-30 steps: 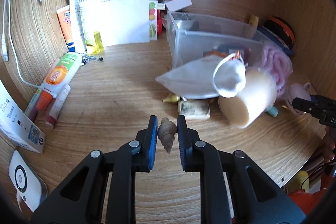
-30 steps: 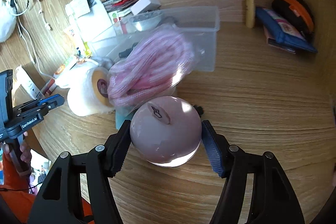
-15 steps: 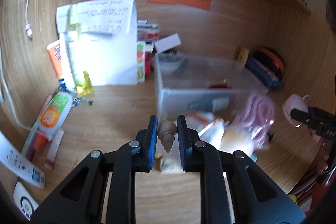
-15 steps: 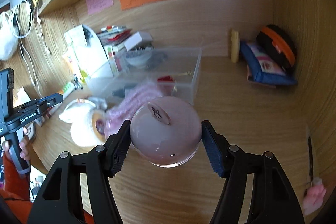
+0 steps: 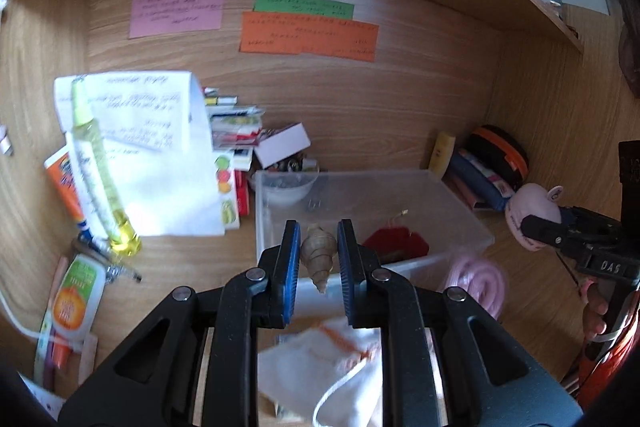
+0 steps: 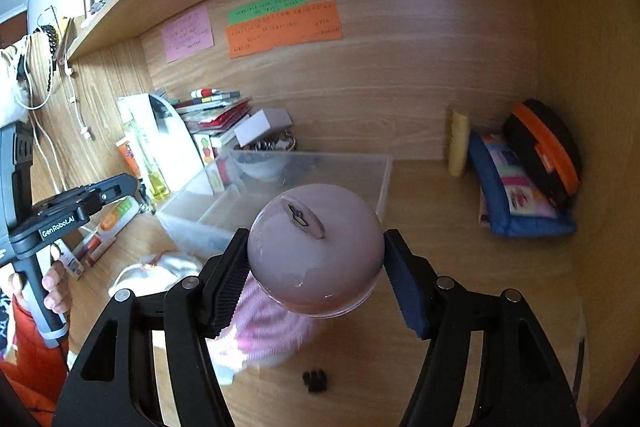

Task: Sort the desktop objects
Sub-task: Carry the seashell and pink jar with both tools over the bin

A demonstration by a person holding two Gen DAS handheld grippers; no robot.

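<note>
My left gripper (image 5: 318,259) is shut on a small brown spiral shell (image 5: 318,255), held in the air in front of a clear plastic bin (image 5: 460,223). My right gripper (image 6: 316,259) is shut on a round pink ball toy (image 6: 316,251), held above the desk to the right of the bin (image 6: 384,183). The ball (image 5: 532,211) and right gripper also show in the left wrist view at the right. The bin holds a red item (image 5: 394,243) and a small bowl (image 5: 286,187).
A pink rope coil (image 5: 480,279) and a white drawstring pouch (image 5: 332,367) lie in front of the bin. Papers (image 5: 160,155), a yellow bottle (image 5: 100,167) and glue tubes (image 5: 76,299) stand at the left. A blue case (image 6: 516,195) and black-orange case (image 6: 544,147) sit at the back right.
Both grippers have risen from the desk with their objects and now face the back wall. The left one has moved toward the bin.
</note>
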